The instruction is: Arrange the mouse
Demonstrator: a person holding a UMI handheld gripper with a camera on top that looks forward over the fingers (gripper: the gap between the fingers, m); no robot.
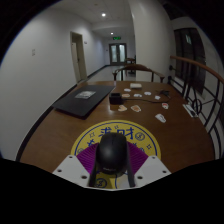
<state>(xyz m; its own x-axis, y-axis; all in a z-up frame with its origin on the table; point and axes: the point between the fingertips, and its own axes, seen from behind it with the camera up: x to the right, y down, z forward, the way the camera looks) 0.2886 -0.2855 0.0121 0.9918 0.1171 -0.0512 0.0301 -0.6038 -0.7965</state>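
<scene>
Looking forward along the fingers in the gripper view, the two-finger gripper [111,170] has a dark, rounded plastic computer mouse [112,152] sitting between its purple pads [91,160], and both fingers appear to press on the mouse's flanks, so I judge it pinched rather than merely framed. The mouse lies over a round yellow mat printed with dark characters [110,133], which rests on the near end of a long brown wooden table [55,128]; whether the mouse is touching the mat or held just above it cannot be told from here. Beyond the fingers, a flat black rectangular pad [82,100] lies on the table with a white sheet of paper [86,94] on top, and a dark box-like object [116,99] stands near it. Small white cards [139,107] are scattered further along the tabletop. A corridor with pale walls and a far doorway [118,52] runs behind. The step in hand looks like carrying or placing the mouse. Next, the move probably calls for settling the mouse squarely on its intended spot, then spreading the fingers evenly so it is not nudged aside.
</scene>
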